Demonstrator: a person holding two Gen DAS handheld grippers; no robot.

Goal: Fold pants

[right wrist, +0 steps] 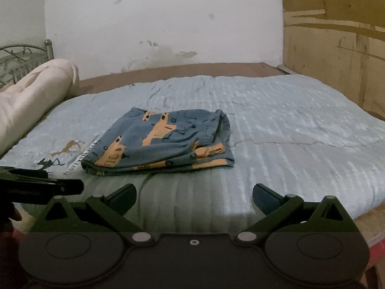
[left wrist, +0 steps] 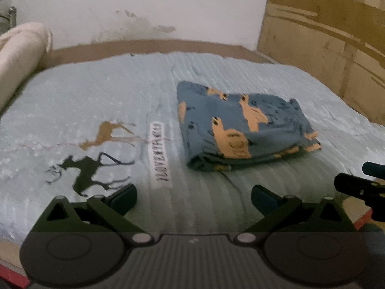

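Folded pants (right wrist: 163,142) on pale-blue quilted bedspread (right wrist: 288,120), stained white wall (right wrist: 168,24) behind

1 printed strip of capital letters (left wrist: 159,153) was found on the bedspread (left wrist: 96,101), beside the deer prints (left wrist: 89,171). Its lettering was blurred and inverted; it could not be read reliably.

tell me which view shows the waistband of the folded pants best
The right wrist view: the gathered waistband faces that camera on the pants. The left wrist view shows the pants more from their folded side, with the waistband indistinct at the far right.
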